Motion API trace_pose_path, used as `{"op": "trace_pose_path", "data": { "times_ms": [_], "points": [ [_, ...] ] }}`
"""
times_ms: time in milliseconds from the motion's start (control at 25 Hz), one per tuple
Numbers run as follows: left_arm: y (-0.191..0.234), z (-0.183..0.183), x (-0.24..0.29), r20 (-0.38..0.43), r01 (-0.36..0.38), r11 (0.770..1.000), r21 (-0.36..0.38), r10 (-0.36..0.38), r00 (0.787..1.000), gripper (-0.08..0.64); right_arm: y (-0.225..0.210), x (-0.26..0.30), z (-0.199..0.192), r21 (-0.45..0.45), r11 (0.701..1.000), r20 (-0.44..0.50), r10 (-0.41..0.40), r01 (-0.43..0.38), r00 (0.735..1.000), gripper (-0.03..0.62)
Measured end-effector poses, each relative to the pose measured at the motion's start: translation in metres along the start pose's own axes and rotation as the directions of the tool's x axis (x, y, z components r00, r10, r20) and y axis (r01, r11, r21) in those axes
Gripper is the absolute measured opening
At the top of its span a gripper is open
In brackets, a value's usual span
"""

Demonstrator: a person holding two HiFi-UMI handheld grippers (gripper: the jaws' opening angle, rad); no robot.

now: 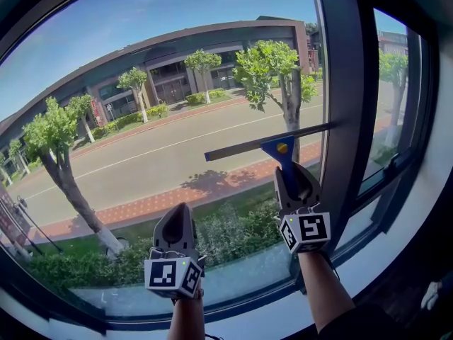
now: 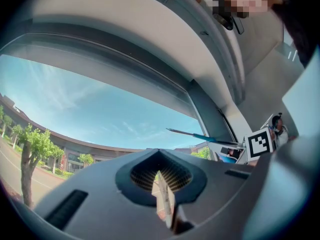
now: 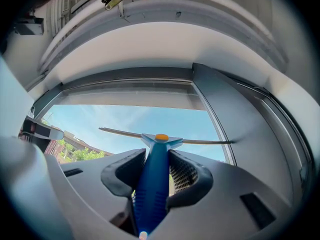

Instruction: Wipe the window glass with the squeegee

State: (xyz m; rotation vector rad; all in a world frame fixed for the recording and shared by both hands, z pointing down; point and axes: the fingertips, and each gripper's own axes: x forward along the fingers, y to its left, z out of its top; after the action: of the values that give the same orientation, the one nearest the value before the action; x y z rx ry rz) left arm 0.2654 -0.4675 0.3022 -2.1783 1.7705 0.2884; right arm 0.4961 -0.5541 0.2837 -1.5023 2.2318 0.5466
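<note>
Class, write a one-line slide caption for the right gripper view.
Right hand-held gripper shut on the blue squeegee, its blade held across the window glass beside the frame.

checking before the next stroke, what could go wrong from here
1. The right end of the squeegee is at the vertical window frame, so it may catch there.
2. The blade sits tilted, right end higher; a stroke could leave streaks on the glass.
3. Only the right gripper clamps the handle; pressure might twist it. The left gripper is shut and empty.
</note>
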Motion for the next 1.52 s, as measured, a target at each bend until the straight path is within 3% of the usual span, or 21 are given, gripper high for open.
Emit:
{"op": "trace_pose_path", "data": {
  "times_ms": [600, 1160, 1520],
  "points": [
    [0.004, -0.015, 0.004, -0.052, -0.003, 1.0, -0.025, 0.001, 0.999, 0.002, -0.003, -0.005, -0.027, -0.001, 1.0, -0.074, -0.004, 0.004, 0.997, 0.141],
    [0.0, -0.051, -0.009, -0.108, 0.002, 0.998, -0.063, -0.009, 0.994, 0.002, 0.007, -0.035, -0.065, -0.023, 1.0, -0.155, 0.002, -0.006, 0.988, 0.141],
    [-0.002, -0.059, -0.017, -0.123, -0.002, 0.997, -0.079, -0.008, 0.992, 0.002, 0.008, -0.054, -0.098, -0.048, 0.999, -0.252, -0.035, 0.024, 0.967, 0.14]
  ]
}}
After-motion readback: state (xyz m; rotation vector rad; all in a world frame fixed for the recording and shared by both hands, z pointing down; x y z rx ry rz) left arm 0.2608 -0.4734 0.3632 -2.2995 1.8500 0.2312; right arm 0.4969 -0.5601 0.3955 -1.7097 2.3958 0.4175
